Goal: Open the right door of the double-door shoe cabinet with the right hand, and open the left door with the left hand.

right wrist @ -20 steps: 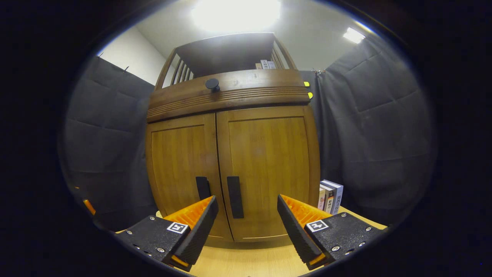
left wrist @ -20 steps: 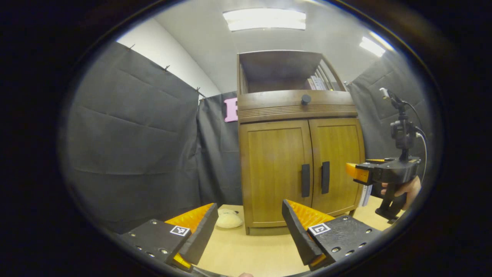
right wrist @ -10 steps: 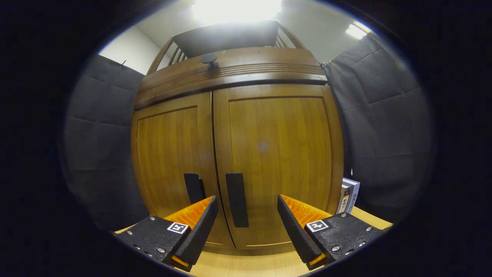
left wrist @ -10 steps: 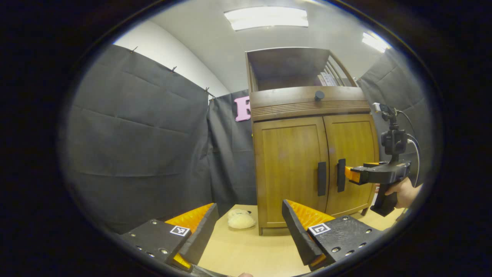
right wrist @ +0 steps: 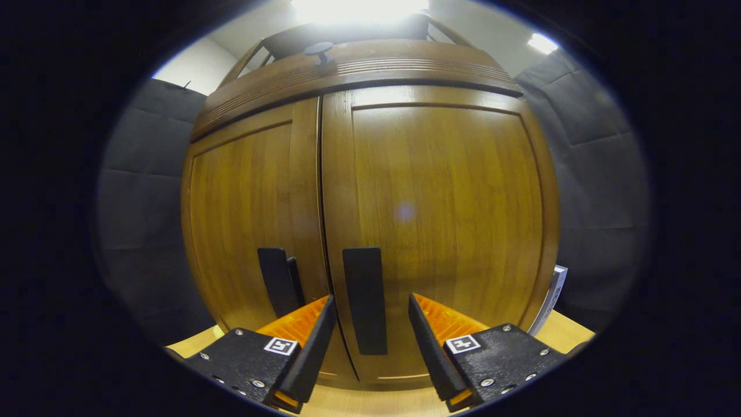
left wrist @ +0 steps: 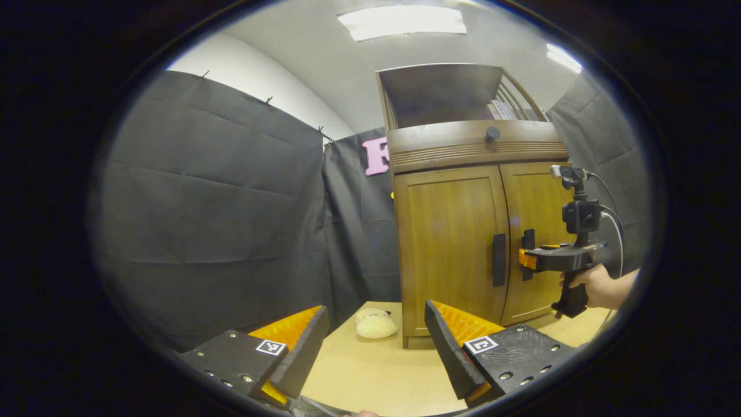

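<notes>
Left gripper (left wrist: 376,341) near, low, jaws spread, nothing between them. Shoe cabinet (left wrist: 463,231) stands far right on the tabletop (left wrist: 370,376), both doors closed. Right gripper (left wrist: 524,259), held by a hand (left wrist: 599,286), has its tips at the right door handle (left wrist: 528,246). Left door handle (left wrist: 499,259) untouched. Pale lump (left wrist: 376,324) left of cabinet base.

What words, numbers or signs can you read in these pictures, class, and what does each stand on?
Books on the cabinet top shelf: spine print too small to read.
Book beside the cabinet: spine print blurred.
Square tags on the left tool and right tool: coded patterns, no words.
</notes>
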Action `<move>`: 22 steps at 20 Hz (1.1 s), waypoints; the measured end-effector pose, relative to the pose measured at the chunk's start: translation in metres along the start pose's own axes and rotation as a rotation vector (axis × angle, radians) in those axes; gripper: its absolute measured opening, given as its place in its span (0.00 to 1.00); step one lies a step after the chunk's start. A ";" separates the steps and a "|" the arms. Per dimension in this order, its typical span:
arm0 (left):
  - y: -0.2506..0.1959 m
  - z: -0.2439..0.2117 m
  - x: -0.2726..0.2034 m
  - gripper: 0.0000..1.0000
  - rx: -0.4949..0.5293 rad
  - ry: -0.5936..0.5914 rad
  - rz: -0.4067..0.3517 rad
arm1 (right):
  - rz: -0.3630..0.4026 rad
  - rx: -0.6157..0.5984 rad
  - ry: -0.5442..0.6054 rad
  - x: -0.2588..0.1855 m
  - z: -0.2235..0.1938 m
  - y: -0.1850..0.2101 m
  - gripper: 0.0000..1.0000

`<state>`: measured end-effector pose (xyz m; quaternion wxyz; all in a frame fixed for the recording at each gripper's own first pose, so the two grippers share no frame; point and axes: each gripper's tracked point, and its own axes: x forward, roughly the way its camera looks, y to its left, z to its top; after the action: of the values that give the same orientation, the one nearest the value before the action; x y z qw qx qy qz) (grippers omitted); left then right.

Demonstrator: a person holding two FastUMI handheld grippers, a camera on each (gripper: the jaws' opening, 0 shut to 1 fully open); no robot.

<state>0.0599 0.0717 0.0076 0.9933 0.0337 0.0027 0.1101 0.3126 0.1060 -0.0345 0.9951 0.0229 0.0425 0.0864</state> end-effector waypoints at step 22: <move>-0.004 0.008 -0.007 1.00 -0.016 -0.022 -0.028 | 0.060 0.000 0.055 -0.018 -0.011 0.000 0.27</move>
<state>0.0542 0.0661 0.0157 0.9950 0.0271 -0.0084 0.0957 0.2937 0.1031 -0.0441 0.9905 0.0216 0.0692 0.1170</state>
